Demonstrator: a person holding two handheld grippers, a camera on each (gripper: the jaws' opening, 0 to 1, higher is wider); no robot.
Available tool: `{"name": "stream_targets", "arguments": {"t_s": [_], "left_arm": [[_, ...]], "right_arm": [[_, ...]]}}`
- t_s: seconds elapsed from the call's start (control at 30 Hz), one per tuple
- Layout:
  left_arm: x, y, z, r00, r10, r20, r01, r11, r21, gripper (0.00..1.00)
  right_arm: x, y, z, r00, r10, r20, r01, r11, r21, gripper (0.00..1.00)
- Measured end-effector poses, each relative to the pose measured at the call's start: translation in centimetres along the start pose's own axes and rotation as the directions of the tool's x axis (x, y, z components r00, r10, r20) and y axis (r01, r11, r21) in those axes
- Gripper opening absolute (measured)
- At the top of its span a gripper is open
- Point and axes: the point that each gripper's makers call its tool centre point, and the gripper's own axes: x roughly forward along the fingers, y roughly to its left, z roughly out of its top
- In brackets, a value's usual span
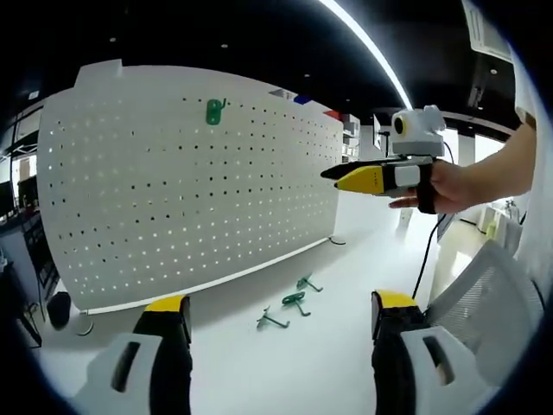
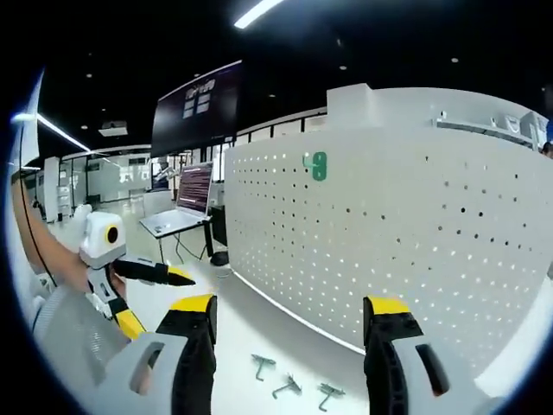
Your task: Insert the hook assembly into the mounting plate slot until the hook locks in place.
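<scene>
A white pegboard plate (image 1: 190, 199) stands upright on the white table, with one green hook (image 1: 214, 111) seated high in it. Three loose green hooks (image 1: 294, 300) lie on the table in front of its base. My left gripper (image 1: 282, 303) is open and empty, well short of the loose hooks. My right gripper (image 1: 341, 177), held in a hand, hovers at the right, pointing at the board. In the right gripper view the pegboard (image 2: 406, 233) carries the mounted hook (image 2: 319, 165), the loose hooks (image 2: 288, 386) lie below, and my right gripper (image 2: 290, 304) is open and empty. The left gripper (image 2: 173, 275) shows at the left.
A grey mesh chair back (image 1: 484, 294) sits close on the right, also seen as the chair back (image 2: 69, 337). A laptop on a stand (image 2: 192, 190) and a large dark screen (image 2: 197, 108) are beyond the pegboard's end. The white table (image 1: 363, 259) extends past the hooks.
</scene>
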Motion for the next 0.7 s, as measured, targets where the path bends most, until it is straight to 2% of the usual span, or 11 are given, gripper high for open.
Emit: {"name": "stream_targets", "arguments": {"t_s": [0.13,0.33,0.47,0.7], "left_arm": [[-0.1,-0.2,0.1,1.0,0.0,0.0,0.0,1.0,0.003,0.89],[-0.3,-0.3,0.1,1.0,-0.001,0.001,0.001,1.0,0.001,0.89],[-0.5,-0.2,0.3,1.0,0.001,0.006,-0.001,1.0,0.0,0.89],[-0.6,0.0,0.3,1.0,0.006,0.008,-0.006,1.0,0.002,0.9]], "right_arm": [[-1.2,0.3,-1.5,1.0,0.0,-0.03,0.0,1.0,0.0,0.68],[-2.8,0.0,-2.7,0.999,-0.026,-0.039,0.027,1.0,0.016,0.69],[-3.9,0.1,-4.0,0.997,-0.029,-0.065,0.029,1.0,-0.003,0.69],[-6.0,-1.0,-5.5,0.994,-0.051,-0.095,0.05,0.999,-0.005,0.69]]}}
